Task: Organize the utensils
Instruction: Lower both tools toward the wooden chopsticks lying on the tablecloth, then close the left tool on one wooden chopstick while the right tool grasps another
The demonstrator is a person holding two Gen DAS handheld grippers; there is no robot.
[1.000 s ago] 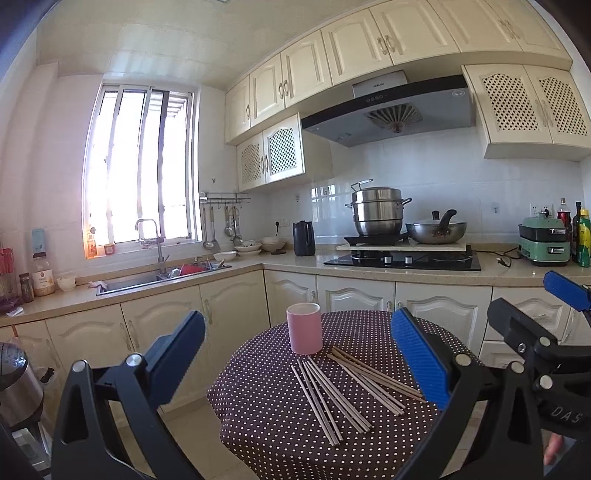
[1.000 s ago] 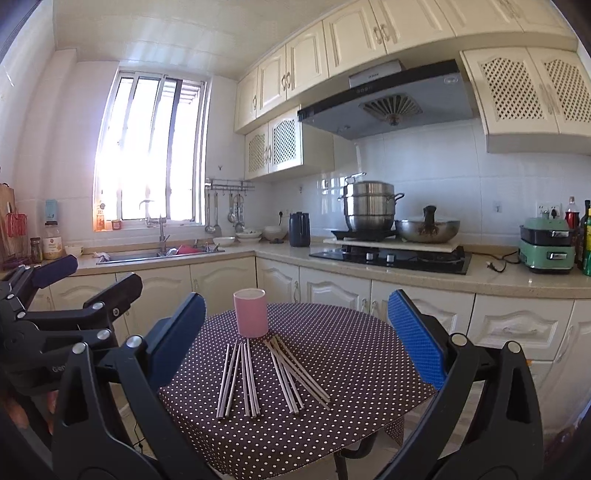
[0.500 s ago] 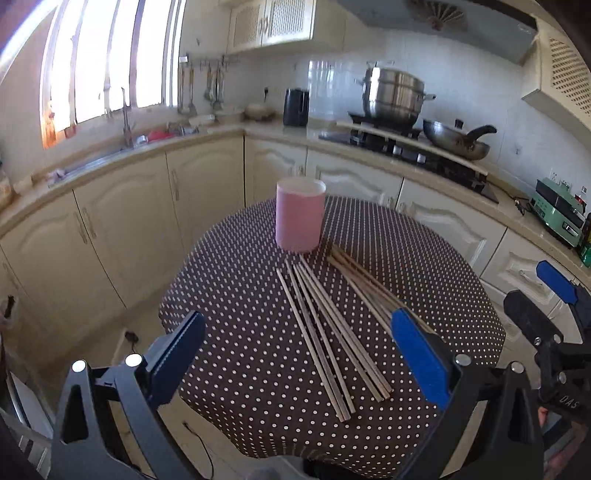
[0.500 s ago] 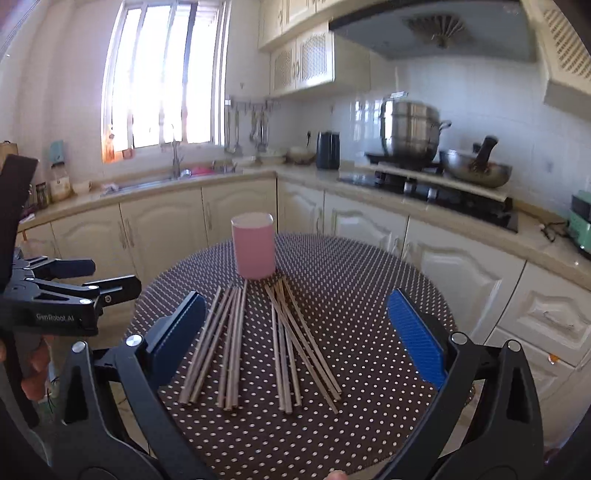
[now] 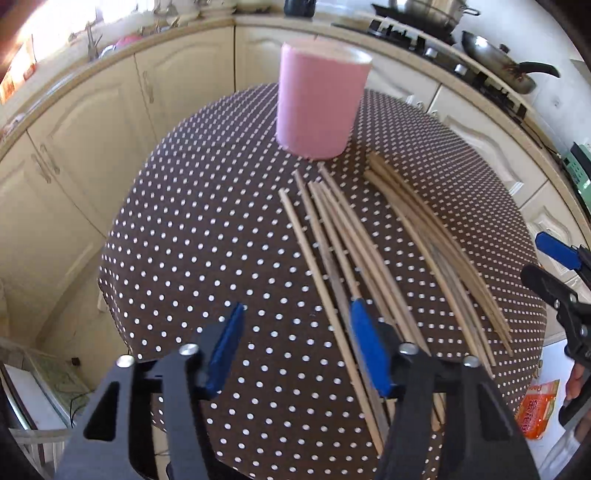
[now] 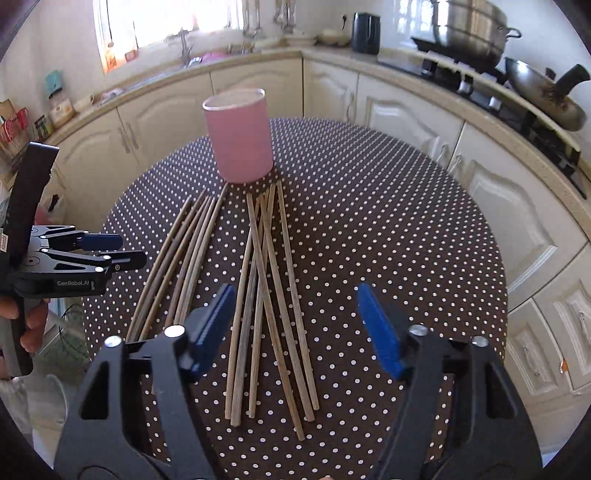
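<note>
A pink cup point(image 5: 321, 107) point(image 6: 240, 138) stands upright at the far side of a round table with a brown polka-dot cloth point(image 5: 203, 258) point(image 6: 388, 240). Two bundles of wooden chopsticks lie in front of it: the left bundle point(image 5: 332, 251) point(image 6: 181, 258) and the right bundle point(image 5: 436, 251) point(image 6: 269, 280). My left gripper point(image 5: 297, 308) hovers over the near end of the left bundle, its jaws closing with no pad touching a stick. My right gripper point(image 6: 295, 291) hovers over the right bundle's near end, jaws closing, gripping nothing.
Cream cabinets and a worktop curve behind the table, with a sink point(image 6: 192, 59), a black kettle point(image 6: 365, 31), a steel pot point(image 6: 476, 29) and a pan point(image 6: 543, 96) on the hob. An orange packet point(image 5: 537, 406) lies on the floor at right.
Both grippers have tipped downward and come in close over the table. Their jaws have narrowed from fully wide. The cup and chopsticks have not moved.
</note>
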